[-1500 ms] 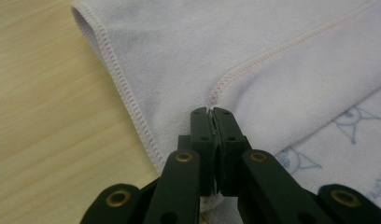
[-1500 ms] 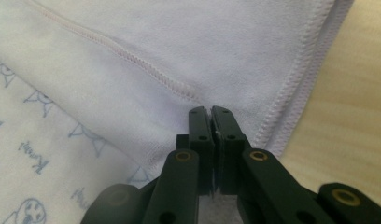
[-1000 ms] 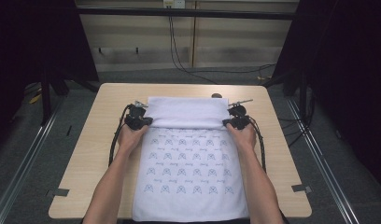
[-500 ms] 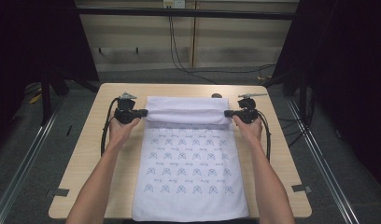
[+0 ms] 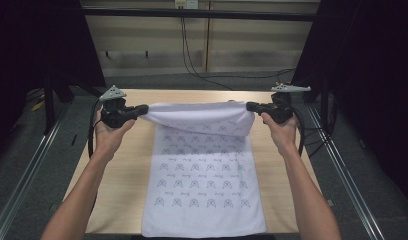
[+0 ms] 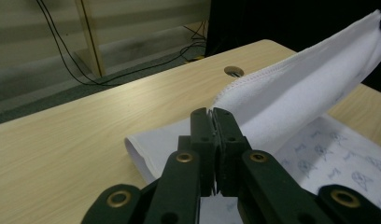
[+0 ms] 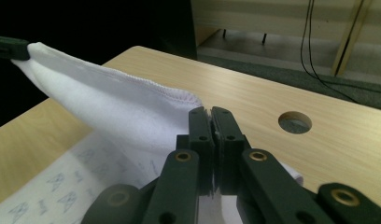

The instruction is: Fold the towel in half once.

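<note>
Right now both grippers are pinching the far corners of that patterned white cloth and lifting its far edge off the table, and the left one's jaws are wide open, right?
Not quite: the left gripper has its jaws shut on the cloth, as the left gripper view shows. The rest holds: the right gripper pinches the other far corner, and the far edge hangs above the table.

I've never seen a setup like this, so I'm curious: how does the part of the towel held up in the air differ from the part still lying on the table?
The lifted far edge hangs stretched between the left gripper and the right gripper, sagging a little in the middle; the near part of the towel lies flat on the table. The lifted edge shows its plain white side; the flat part shows small printed motifs. Both are one white cloth.
</note>
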A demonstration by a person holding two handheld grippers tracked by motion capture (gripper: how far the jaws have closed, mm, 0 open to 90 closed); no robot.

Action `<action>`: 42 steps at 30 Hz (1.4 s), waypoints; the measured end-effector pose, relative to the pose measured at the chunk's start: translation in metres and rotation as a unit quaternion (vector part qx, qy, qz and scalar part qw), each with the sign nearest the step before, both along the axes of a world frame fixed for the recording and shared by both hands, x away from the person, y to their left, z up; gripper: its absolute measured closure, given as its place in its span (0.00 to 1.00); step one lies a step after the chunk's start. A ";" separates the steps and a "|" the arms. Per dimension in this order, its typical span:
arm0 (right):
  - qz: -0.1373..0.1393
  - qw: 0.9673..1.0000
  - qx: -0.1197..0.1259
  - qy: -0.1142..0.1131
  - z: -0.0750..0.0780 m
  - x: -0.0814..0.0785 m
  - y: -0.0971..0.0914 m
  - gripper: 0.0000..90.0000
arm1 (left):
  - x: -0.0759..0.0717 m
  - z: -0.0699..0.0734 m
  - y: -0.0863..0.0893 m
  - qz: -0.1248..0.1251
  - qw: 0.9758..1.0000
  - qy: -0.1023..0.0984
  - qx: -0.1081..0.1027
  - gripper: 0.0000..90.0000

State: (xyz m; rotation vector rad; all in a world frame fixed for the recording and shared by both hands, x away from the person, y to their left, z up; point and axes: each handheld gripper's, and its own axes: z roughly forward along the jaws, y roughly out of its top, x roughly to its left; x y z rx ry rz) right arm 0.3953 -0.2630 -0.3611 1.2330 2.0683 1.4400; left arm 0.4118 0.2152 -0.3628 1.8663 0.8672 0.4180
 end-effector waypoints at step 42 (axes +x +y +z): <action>0.160 0.980 -0.065 0.097 -0.095 -0.209 -0.009 0.96 | -0.190 -0.105 0.007 -0.160 0.977 0.102 0.095 0.93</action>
